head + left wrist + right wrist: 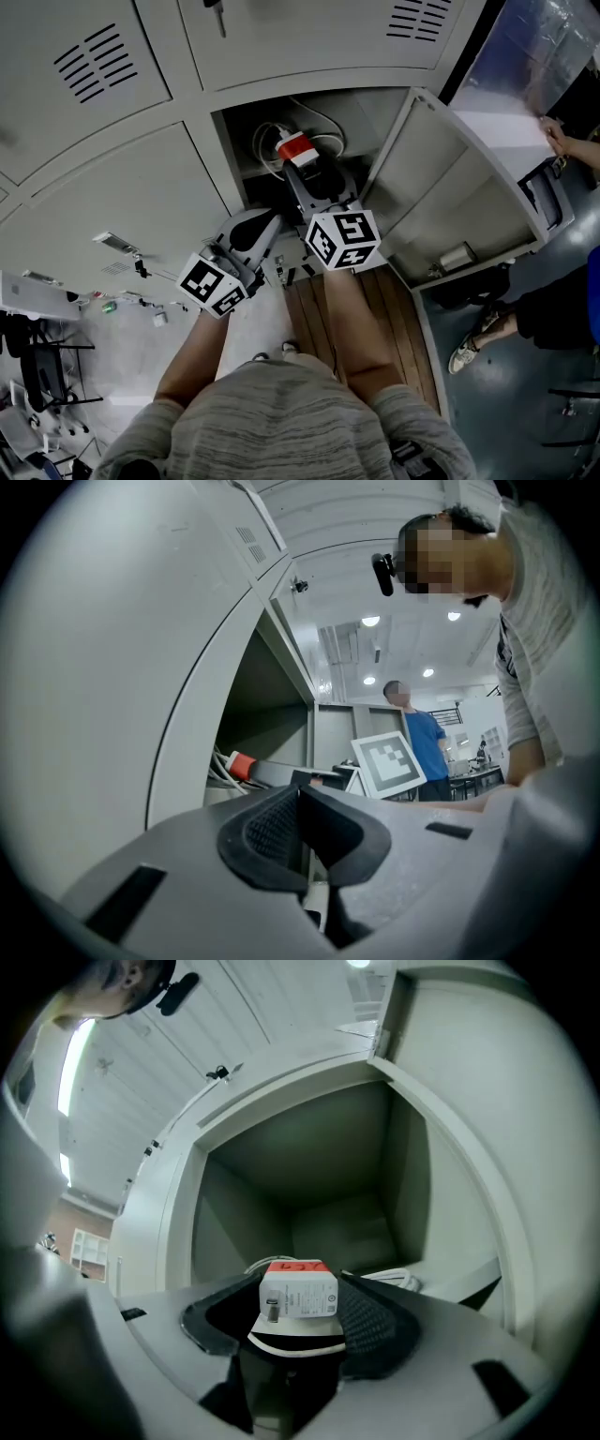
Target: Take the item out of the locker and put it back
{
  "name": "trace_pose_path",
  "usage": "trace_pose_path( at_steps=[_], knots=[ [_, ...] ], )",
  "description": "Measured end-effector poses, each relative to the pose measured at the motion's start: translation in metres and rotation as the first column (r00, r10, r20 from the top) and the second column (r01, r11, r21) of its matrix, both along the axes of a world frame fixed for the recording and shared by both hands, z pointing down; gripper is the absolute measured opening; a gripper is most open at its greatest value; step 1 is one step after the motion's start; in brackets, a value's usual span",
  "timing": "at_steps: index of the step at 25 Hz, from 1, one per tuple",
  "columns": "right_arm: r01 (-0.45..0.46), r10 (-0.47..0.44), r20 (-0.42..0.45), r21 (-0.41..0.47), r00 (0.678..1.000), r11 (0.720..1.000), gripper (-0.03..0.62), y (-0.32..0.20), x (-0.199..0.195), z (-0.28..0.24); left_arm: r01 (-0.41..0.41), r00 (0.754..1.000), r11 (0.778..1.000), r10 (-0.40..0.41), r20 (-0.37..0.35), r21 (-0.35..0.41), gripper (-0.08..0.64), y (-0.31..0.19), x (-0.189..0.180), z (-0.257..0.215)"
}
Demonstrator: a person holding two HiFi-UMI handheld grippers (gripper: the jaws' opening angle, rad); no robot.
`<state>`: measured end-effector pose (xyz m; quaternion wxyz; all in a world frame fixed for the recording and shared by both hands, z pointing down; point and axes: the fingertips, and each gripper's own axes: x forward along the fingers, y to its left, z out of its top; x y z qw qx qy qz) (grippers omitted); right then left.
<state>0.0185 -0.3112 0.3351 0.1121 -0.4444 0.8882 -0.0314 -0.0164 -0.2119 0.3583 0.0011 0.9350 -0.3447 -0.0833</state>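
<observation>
Two grippers: you hold both at the mouth of the open locker [370,122], your right gripper [298,1314] leading and your left gripper [302,825] just beside it, at its 8 o'clock in the head view.
Right gripper: its jaws stand wide but clamp the charger [300,1296] by its two sides. The pads sit on the white body, which keeps the red band at the far end free.
Left gripper: the jaws are pressed together with nothing between them. It sits outside the opening, I judge so that the narrow compartment is left to your other hand.
Charger: it is in the grip at the front of the compartment, at 12 o'clock from you. I cannot tell whether it rests on the locker floor or hangs clear of it.
Cable [398,1281]: a white coil lies at the charger's 3 o'clock in the right gripper view. It is probably attached, so expect it to trail.
Door [450,187]: it is swung out to 3 o'clock, off your path.
Step, as I judge it: this is the taking-out half, with the item gripped but not yet clear of the locker.
</observation>
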Motion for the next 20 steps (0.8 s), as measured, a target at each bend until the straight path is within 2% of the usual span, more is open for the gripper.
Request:
trace_pose_path(
  at_steps=[4, 7, 20],
  knots=[
    [0.008, -0.010, 0.089, 0.023, 0.996, 1.000, 0.268, 0.012, 0.009, -0.006, -0.008, 1.000, 1.000, 0.008, -0.009, 0.003, 0.009, 0.002, 0.001, -0.001],
    [0.015, -0.021, 0.117, 0.044, 0.993, 0.999, 0.268, 0.019, 0.014, -0.006, -0.009, 1.000, 1.000, 0.009, -0.012, 0.001, 0.008, 0.002, 0.001, 0.000],
    [0.004, -0.012, 0.097, 0.080, 0.995, 0.997, 0.268, 0.024, 0.017, -0.010, -0.011, 1.000, 1.000, 0.011, -0.012, 0.004, 0.009, 0.002, 0.002, -0.001]
  ],
)
